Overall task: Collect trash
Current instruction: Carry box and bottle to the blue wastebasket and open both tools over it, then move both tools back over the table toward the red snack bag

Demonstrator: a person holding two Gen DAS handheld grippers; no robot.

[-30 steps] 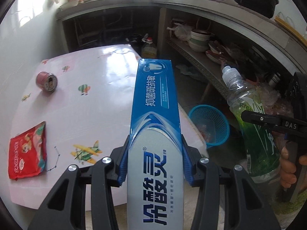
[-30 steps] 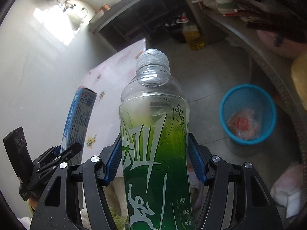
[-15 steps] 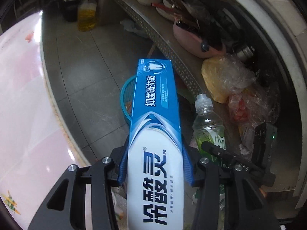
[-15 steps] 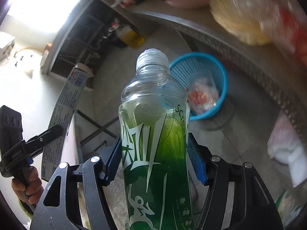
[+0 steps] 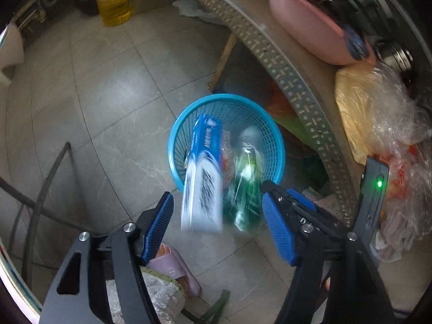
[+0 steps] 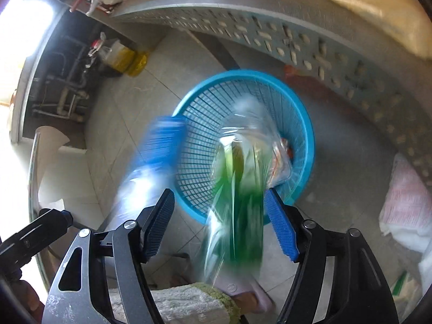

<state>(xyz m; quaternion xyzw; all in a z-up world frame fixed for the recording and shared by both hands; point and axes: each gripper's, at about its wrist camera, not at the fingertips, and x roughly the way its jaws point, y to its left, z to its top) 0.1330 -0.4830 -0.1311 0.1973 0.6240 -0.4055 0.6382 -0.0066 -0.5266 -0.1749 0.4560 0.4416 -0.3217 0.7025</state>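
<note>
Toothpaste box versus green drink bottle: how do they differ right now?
The toothpaste box is a flat-sided blue and white carton; the green drink bottle is round clear plastic with a green label. The box is on the left, over the blue basket rim; the bottle sits more centrally over the opening. Shared: both are motion-blurred, free of the open left gripper and right gripper.

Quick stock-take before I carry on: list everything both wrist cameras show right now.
toothpaste box: one, blue and white, blurred, above the basket's near rim
bottle: one, clear and green, blurred, over the basket
basket: one, blue mesh, on the floor
oil jug: one, yellow, far floor
basin: one, pink, on the shelf
plastic bags: several, yellowish and clear, on the shelf
slipper: one, pink, near floor
left tool: one, black, blue pads, open
right tool: one, black, blue pads, open
</note>
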